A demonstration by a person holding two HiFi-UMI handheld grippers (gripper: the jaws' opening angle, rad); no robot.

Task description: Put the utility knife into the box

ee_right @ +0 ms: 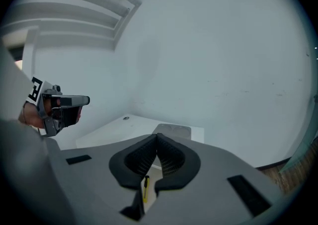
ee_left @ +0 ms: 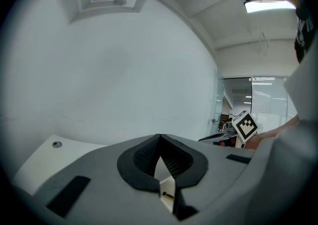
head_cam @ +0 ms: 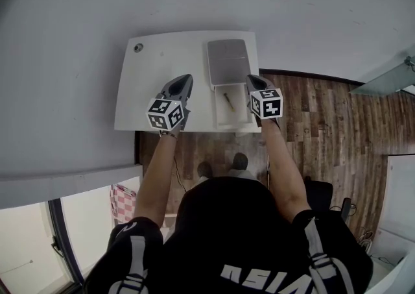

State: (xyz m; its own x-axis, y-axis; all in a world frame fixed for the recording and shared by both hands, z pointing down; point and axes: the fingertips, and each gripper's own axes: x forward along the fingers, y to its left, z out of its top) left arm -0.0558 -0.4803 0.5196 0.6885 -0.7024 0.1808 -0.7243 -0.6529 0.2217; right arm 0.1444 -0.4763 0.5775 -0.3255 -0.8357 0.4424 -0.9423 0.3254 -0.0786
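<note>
- Head view is showing a white table against a pale wall, with wood floor running off to the right
- An open white box is sitting at the table's near right edge, and a grey lid is lying flat just behind it, touching its far end
- The utility knife is lying inside the box on its floor, apart from both grippers
- The left gripper is hovering over the table just left of the box, pointing away from the person
- The right gripper is hovering at the box's right edge, about level with the left one
- The 2 grippers are flanking the box, 1 on each side
- Left gripper view: the left gripper is showing its jaws pressed together at the tips with nothing between them
- A strip of the box and the knife are peeking through the gap below the tips, and the table is showing at lower left
- Right gripper view: the right gripper is likewise closed tip to tip and gripping nothing
- The yellow knife is showing through the gap under its tips
- The lid is lying beyond, and the left gripper is hanging at the left
</note>
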